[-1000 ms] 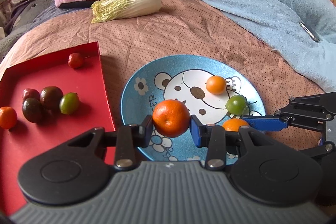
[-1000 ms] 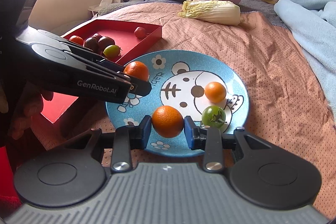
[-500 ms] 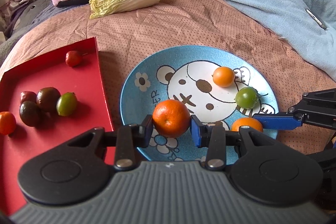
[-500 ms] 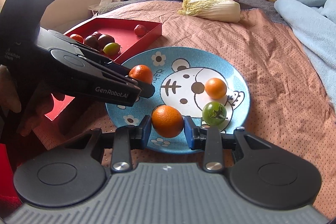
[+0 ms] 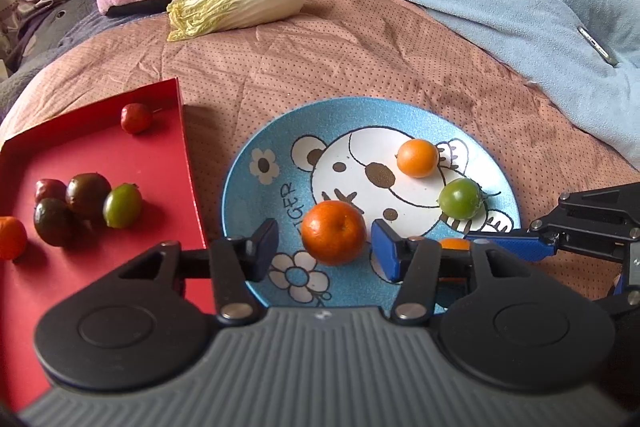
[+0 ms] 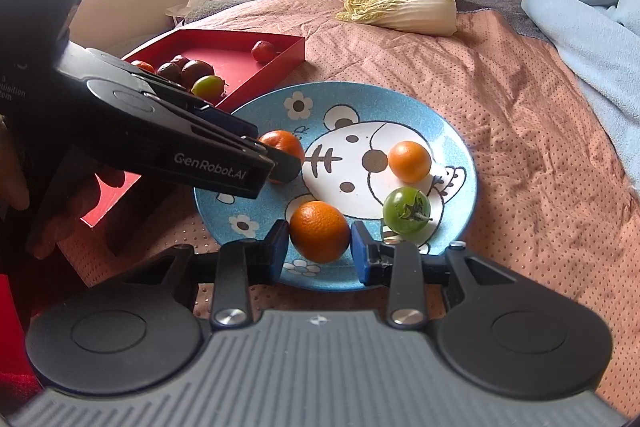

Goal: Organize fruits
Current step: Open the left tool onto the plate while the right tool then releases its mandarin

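1. Left wrist view: left of the blue plate (image 5: pixel 256 195) sits the red tray (image 5: pixel 96 155), holding a green tomato (image 5: pixel 122 205), dark ones and a red one.
2. On the plate's near-left part rests a mandarin (image 5: pixel 333 231); the left claw (image 5: pixel 325 247) is spread around it, both pads apart from the peel.
3. Farther right on the plate lie an orange tomato (image 5: pixel 417 158) and a green one (image 5: pixel 460 198).
4. Right wrist view: at the plate's near rim, the right claw (image 6: pixel 319 251) pinches a second mandarin (image 6: pixel 319 231).
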Available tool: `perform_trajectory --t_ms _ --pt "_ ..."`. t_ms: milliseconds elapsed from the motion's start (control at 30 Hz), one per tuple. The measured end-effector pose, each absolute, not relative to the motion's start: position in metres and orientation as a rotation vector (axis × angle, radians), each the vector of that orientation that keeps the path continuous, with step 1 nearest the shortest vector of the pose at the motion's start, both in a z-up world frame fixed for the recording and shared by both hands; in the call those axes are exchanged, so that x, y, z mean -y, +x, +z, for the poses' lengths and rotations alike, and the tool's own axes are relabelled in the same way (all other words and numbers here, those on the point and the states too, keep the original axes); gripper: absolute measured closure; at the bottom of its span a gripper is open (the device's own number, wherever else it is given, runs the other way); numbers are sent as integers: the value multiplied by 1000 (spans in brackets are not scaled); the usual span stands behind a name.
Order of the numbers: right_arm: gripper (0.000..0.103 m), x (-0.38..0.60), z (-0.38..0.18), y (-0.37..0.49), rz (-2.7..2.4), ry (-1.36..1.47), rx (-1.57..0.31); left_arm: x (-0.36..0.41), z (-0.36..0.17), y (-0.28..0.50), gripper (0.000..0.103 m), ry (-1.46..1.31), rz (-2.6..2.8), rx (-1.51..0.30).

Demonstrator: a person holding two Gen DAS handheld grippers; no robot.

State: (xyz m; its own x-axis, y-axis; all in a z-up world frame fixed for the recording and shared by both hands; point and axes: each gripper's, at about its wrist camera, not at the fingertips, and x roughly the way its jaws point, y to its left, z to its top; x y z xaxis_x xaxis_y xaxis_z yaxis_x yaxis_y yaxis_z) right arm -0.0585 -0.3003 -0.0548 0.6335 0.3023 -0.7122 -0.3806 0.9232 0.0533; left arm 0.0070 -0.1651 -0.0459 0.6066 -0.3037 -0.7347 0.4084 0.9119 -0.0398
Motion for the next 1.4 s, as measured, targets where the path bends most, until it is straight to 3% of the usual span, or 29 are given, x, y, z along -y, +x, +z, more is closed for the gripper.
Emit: perform_trajectory --t_ms 567,1400 --pt "64 292 -53 -53 387 -131 -789 112 -8 -17 43 106 -386 -742" --pt "64 280 -53 -54 363 -171 -809 33 -15 -16 43 -22 -154 -756"
